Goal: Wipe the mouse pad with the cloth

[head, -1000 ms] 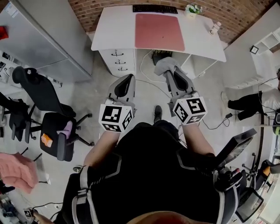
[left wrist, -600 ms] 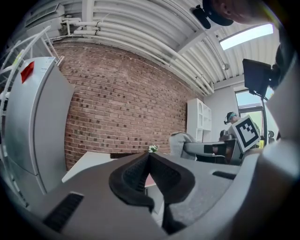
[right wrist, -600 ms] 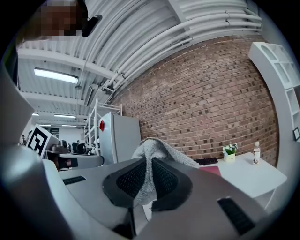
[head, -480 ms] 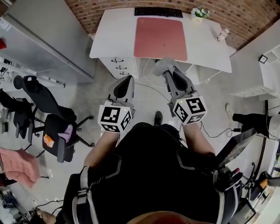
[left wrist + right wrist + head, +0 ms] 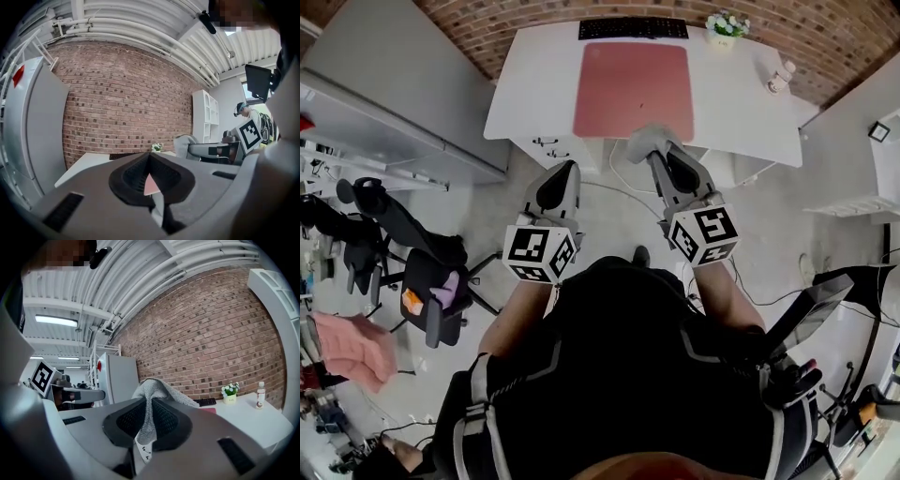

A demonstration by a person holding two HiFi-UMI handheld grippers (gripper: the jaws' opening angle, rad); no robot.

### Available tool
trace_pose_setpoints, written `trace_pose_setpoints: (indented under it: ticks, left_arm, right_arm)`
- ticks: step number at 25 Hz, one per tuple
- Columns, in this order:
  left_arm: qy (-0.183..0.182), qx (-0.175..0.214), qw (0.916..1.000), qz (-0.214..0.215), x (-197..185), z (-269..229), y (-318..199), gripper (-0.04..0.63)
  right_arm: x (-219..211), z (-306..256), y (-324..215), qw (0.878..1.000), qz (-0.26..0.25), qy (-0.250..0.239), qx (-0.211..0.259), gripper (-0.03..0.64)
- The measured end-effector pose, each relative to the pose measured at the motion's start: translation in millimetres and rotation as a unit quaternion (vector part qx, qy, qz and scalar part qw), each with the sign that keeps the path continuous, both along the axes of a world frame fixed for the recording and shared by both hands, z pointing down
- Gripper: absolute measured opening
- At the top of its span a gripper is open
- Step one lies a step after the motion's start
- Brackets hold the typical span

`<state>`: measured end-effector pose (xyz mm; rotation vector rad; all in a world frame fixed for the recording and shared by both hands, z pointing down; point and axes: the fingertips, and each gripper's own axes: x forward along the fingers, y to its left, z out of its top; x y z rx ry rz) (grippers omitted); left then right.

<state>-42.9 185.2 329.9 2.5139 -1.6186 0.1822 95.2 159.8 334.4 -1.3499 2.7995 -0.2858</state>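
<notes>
Ahead, a white desk (image 5: 534, 84) stands against a brick wall (image 5: 534, 11); on it lie a black keyboard (image 5: 633, 28) at the back, a small flower pot (image 5: 727, 25) and a bottle (image 5: 780, 77) to the right; a drawer unit (image 5: 553, 150) sits beneath; a black office chair (image 5: 422, 281) stands on the grey floor to the left. The mouse pad (image 5: 635, 89) is large, dull pink and flat, just in front of the keyboard. The right gripper (image 5: 656, 155) has its jaws closed on the cloth (image 5: 643, 141), grey and knitted, bunched over the tips, at the desk's near edge, short of the pad; the left gripper (image 5: 568, 169) has its jaws together, nothing between them.
</notes>
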Motion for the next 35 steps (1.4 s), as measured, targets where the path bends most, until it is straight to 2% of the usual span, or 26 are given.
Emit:
trace_pose_setpoints:
  ticks: [5, 8, 15, 23, 29, 35]
  left_arm:
    - [-0.01, -0.003, 0.9999, -0.003, 17, 3, -16, 0.0]
    - [-0.008, -0.008, 0.9999, -0.006, 13, 7, -26, 0.0]
    - [0.005, -0.01, 0.9999, -0.004, -9, 20, -69, 0.0]
    - [0.007, -0.009, 0.9999, -0.004, -54, 26, -134, 0.0]
    - [0.02, -0.029, 0.9994, -0.008, -82, 44, -165, 0.0]
    - [0.031, -0.047, 0.9984, -0.007, -104, 59, -198, 0.0]
  right_arm:
    - [5, 5, -18, 1.0, -0.022, -0.001, 0.001, 0.04]
    - [-1, 8, -29, 1.0, -0.027, 0.001, -0.004, 0.04]
    - [-30, 17, -67, 0.999, -0.041, 0.023, -0.01, 0.04]
    - [-80, 22, -120, 0.998, -0.052, 0.042, -0.021, 0.04]
    - [-108, 39, -151, 0.996, -0.054, 0.059, -0.041, 0.04]
    - [-140, 58, -177, 0.991, -0.083, 0.085, -0.065, 0.04]
